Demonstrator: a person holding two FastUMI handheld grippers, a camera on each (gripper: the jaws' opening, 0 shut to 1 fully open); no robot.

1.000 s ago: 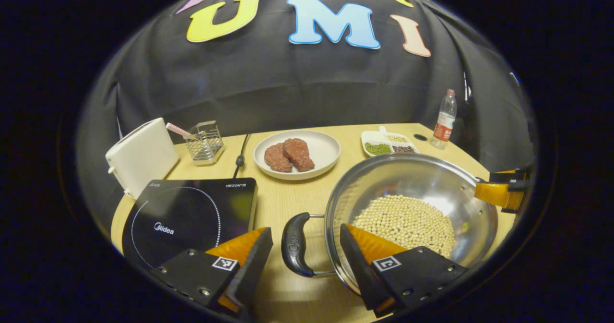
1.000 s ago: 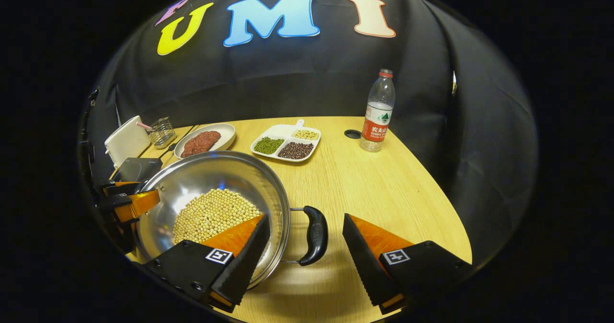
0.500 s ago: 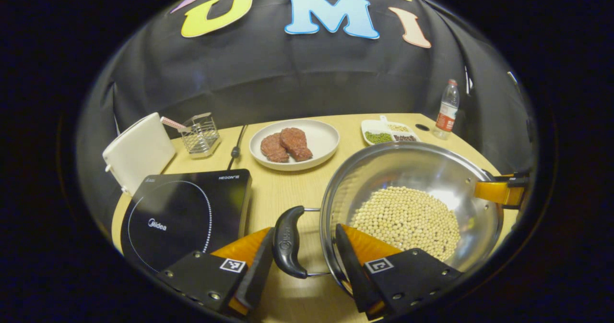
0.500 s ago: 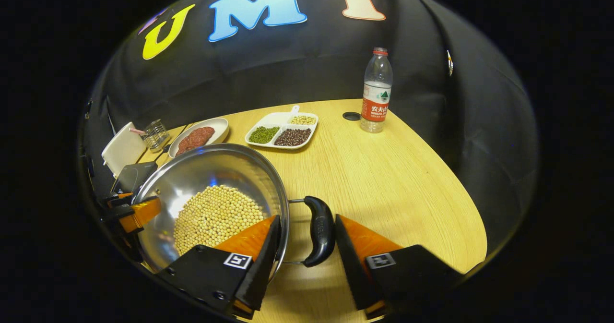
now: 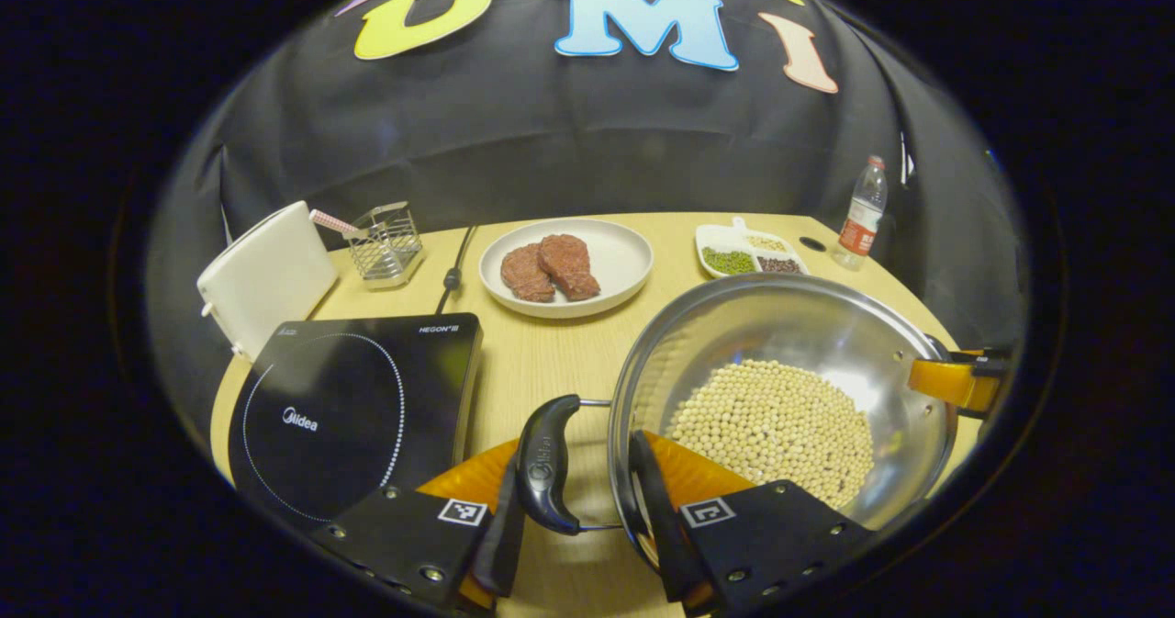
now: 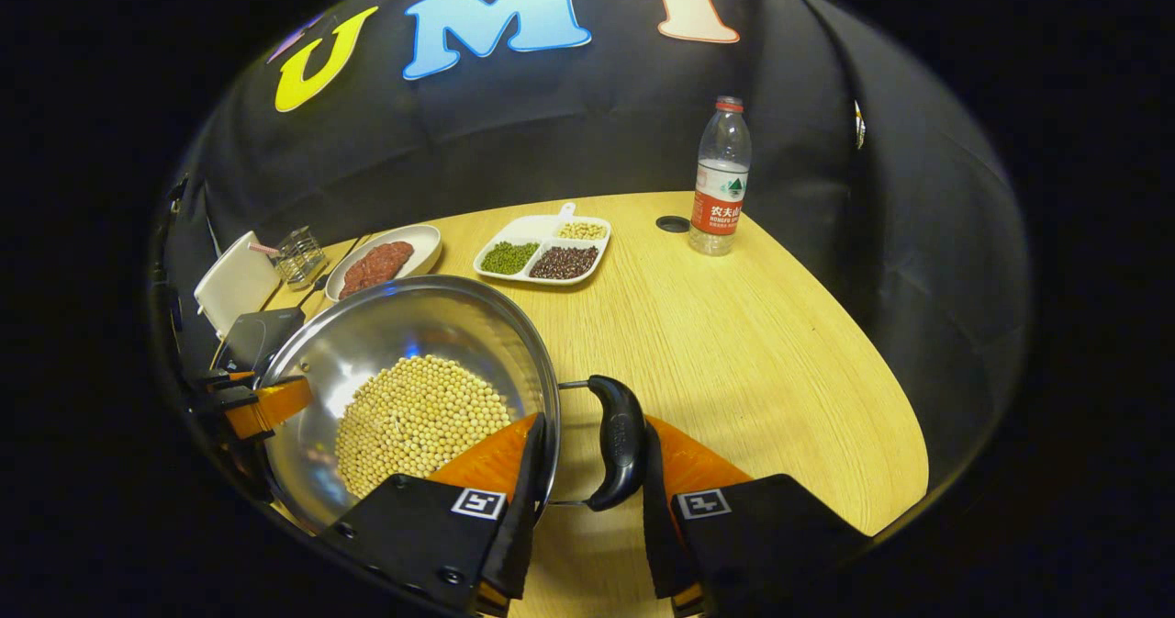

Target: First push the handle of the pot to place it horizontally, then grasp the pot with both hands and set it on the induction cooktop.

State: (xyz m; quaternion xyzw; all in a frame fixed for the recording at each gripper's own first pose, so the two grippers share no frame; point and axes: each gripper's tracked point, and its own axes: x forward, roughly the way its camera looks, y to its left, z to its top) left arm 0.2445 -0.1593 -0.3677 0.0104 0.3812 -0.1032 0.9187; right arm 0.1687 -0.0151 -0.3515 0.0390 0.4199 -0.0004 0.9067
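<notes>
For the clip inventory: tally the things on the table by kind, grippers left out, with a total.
Cookware: 1, the pot
Appliances: 2, induction cooktop, white toaster
Dishes of food: 2, meat plate, divided bean tray
Bottles: 1, water bottle
Wire racks: 1, wire holder
Total: 7

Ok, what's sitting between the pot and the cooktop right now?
Left gripper view: only the pot's black side handle and bare tabletop lie between it and the induction cooktop. The left tongs straddle that handle.
</notes>
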